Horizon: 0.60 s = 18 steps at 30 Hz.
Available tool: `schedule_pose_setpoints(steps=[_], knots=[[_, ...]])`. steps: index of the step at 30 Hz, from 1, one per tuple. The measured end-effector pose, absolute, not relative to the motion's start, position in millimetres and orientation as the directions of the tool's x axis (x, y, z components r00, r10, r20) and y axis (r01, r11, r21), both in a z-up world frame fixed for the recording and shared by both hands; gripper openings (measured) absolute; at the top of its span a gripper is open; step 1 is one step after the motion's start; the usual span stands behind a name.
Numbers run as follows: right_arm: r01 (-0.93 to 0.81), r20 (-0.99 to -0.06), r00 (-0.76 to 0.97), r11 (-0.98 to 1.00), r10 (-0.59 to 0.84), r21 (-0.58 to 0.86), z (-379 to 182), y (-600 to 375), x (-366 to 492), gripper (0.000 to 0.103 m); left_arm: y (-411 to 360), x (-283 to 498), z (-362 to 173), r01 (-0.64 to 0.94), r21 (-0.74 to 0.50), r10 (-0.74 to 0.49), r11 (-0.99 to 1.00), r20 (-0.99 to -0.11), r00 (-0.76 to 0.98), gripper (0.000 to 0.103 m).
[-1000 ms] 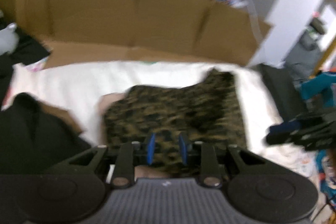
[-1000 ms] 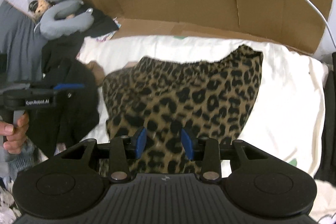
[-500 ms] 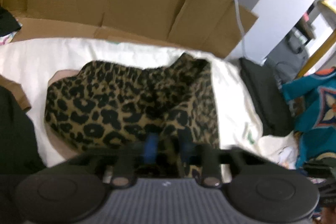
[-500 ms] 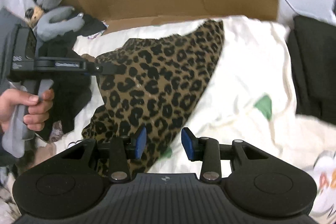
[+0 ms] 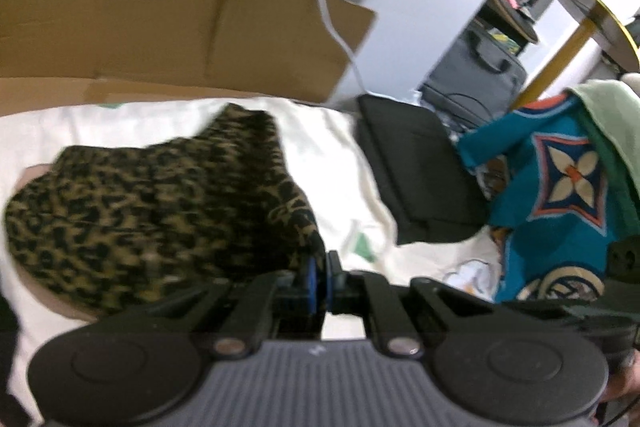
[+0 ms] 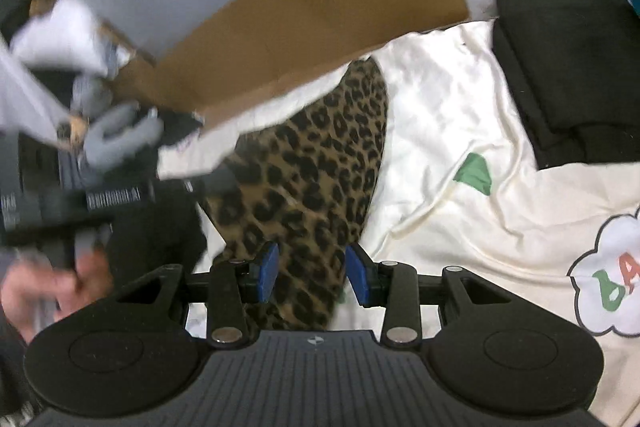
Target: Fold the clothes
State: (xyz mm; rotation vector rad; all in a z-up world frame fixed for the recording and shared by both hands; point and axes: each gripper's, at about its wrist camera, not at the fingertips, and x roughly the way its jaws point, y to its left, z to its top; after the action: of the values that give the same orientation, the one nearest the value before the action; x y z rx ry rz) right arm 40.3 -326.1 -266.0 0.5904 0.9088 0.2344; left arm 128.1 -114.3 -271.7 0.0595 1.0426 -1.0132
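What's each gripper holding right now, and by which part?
The left gripper is shut on the leopard-print garment, pinching its near right edge. The right gripper is open above the same garment and holds nothing.

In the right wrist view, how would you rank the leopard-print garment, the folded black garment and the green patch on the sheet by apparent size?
1. leopard-print garment
2. folded black garment, partly cut off by the frame, so this is unsure
3. green patch
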Motion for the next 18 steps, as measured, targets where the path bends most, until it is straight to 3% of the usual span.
schedule_pose_setpoints(steps=[7,14,18], knots=[[0.119,-0.672,0.620,0.798,0.405,0.591,-289.5,-357.0,31.5,0.044,-163.2,101.6,-291.1,0.745,-0.481,-0.685,0.462,-0.727,-0.044,0.008],[0.242,-0.705,0.603,0.757,0.372,0.607,-342.3,-383.5,24.3,0.044,-168.4,97.3,-305.9,0.778,-0.457,-0.661,0.432,-0.747,-0.072,0.035],[0.253,-0.735,0.582,0.781,0.348,0.571,-358.4,-386.0,23.5,0.044,-145.2,109.8,-311.0,0.766,-0.429,-0.636,0.478,-0.771,-0.035,0.036]])
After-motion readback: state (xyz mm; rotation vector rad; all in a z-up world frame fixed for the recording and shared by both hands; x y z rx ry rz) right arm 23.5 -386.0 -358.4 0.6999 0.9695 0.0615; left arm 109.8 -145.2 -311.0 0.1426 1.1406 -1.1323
